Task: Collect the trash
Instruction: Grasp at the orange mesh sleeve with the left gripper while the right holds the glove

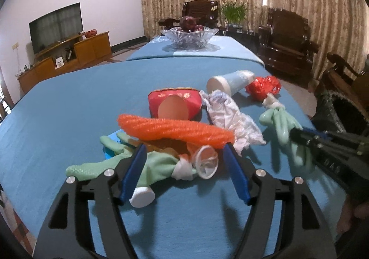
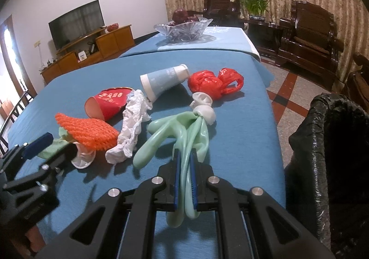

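Beside the table's (image 2: 242,155) right edge, black-lined bin (image 2: 322,143). Near that edge, green glove (image 2: 184,127), clamped in right gripper (image 2: 185,180); limp fingers trailing, liable to snag the crumpled tissue (image 2: 131,129). Left gripper (image 1: 184,166) spread wide over another glove (image 1: 159,162).

Dim, bluish cast; fisheye-warped edges; soft blur.
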The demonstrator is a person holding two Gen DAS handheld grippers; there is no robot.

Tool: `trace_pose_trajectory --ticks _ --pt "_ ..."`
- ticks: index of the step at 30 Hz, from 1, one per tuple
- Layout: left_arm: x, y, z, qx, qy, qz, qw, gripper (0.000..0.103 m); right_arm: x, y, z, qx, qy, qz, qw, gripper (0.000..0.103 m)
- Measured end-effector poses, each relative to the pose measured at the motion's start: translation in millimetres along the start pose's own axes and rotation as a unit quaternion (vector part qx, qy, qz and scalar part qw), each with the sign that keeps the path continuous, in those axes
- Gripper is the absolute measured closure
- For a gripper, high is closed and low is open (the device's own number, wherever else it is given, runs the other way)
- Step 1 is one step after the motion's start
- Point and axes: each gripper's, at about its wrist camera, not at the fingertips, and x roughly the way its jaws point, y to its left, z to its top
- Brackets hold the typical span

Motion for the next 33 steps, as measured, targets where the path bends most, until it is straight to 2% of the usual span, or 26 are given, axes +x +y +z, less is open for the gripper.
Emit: trace_pose_trajectory --ticks 4,15,17,18,20,23,33 --pt "-5.4 -1.8 7.4 -0.003 -0.01 -0.004 0.9999 0.036 0.2 -0.9 0.0 0.002 0.0 0.0 1.0 0.095" --pt "30.5 4.9 17.7 -0.028 0.018 -0.002 0.9995 0.038 -0.1 1.0 -1.3 -0.001 0.004 0.0 1.0 0.095" --pt "35.8 6.0 17.3 -0.034 0.026 -0.011 0.999 0.053 0.5 1.9 -1.0 -0.003 0.005 -0.001 1.0 0.095" --pt "39.5 7.0 17.0 -0.04 0.032 -0.018 0.9985 0.058 0.9 2.1 -0.8 -0.003 0.005 -0.001 1.0 0.095" --pt "42.0 8.1 16.5 -0.049 0.035 -0.027 0.9978 0.076 0.6 2.8 -0.4 -0.005 0.006 0.0 1.0 0.095" --pt "40.8 7.0 17.6 -0.051 0.031 -0.029 0.9978 0.091 1.4 4.2 -1.3 -0.008 0.006 0.001 1.0 0.095" --pt "8.2 3.5 31.3 -0.047 -0.009 -0.034 0.9983 0.094 -20.0 12.6 12.7 -0.018 -0.021 0.015 1.0 0.095"
